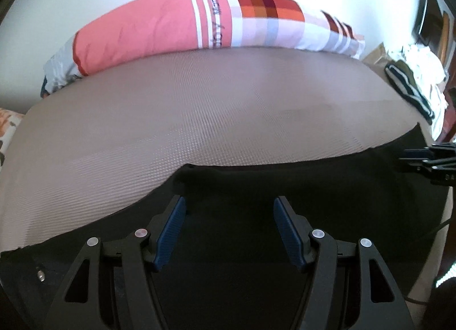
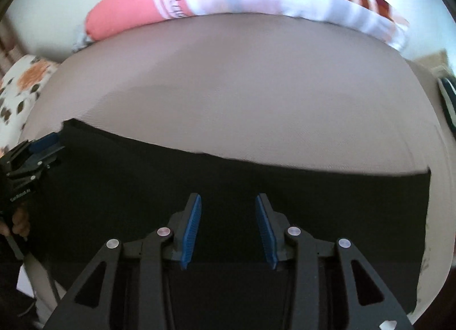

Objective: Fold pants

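Black pants (image 1: 285, 187) lie flat along the near edge of a beige textured mat (image 1: 199, 107); they also fill the lower part of the right wrist view (image 2: 313, 201). My left gripper (image 1: 229, 204) is open above the pants, blue pads apart, holding nothing. My right gripper (image 2: 228, 201) is open above the pants, also empty. The right gripper shows at the right edge of the left wrist view (image 1: 427, 159). The left gripper shows at the left edge of the right wrist view (image 2: 34, 153).
A long pink, white and checked pillow (image 1: 199, 27) lies along the far edge of the mat by a white wall. A pile of clothes (image 1: 413, 82) sits at the far right. A floral cushion (image 2: 20, 93) lies at the left.
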`<state>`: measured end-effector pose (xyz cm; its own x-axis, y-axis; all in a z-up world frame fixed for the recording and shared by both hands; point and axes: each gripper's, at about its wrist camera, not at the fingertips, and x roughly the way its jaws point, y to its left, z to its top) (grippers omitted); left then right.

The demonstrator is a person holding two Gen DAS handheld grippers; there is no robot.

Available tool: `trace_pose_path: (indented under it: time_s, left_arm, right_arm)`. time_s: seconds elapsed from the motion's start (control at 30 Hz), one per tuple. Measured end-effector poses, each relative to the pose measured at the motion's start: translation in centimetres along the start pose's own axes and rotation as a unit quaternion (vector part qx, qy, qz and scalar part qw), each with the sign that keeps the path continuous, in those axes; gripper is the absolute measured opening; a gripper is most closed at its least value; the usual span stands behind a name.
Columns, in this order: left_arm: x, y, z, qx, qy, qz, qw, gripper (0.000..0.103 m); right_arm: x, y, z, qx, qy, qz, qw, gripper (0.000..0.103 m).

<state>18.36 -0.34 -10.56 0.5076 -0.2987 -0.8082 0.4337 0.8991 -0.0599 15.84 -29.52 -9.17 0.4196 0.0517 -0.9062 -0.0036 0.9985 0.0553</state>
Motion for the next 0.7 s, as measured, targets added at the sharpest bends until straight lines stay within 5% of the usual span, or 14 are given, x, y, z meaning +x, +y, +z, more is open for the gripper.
trace_pose_path:
  time_s: [0.17,0.27,0.7]
  left_arm:
    - [1.7,0.0,0.4,0.009,0.006,0.029,0.9995,0.065]
    - [2.3,1.0,0.7,-0.022,0.006,0.012,0.9997,0.066]
    - [2.7,0.6,0.8,-0.044,0.005,0.044,0.9981,0.068]
  right_arm:
    - [1.5,-0.6,-0.3,0.002,-0.022,-0.025,0.999,0.038]
    - [2.1,-0.5,0.0,-0.005,-0.032,-0.039,0.999,0.039]
    - [2.7,-0.4,-0.7,0.013,-0.05,-0.033,0.998,0.042]
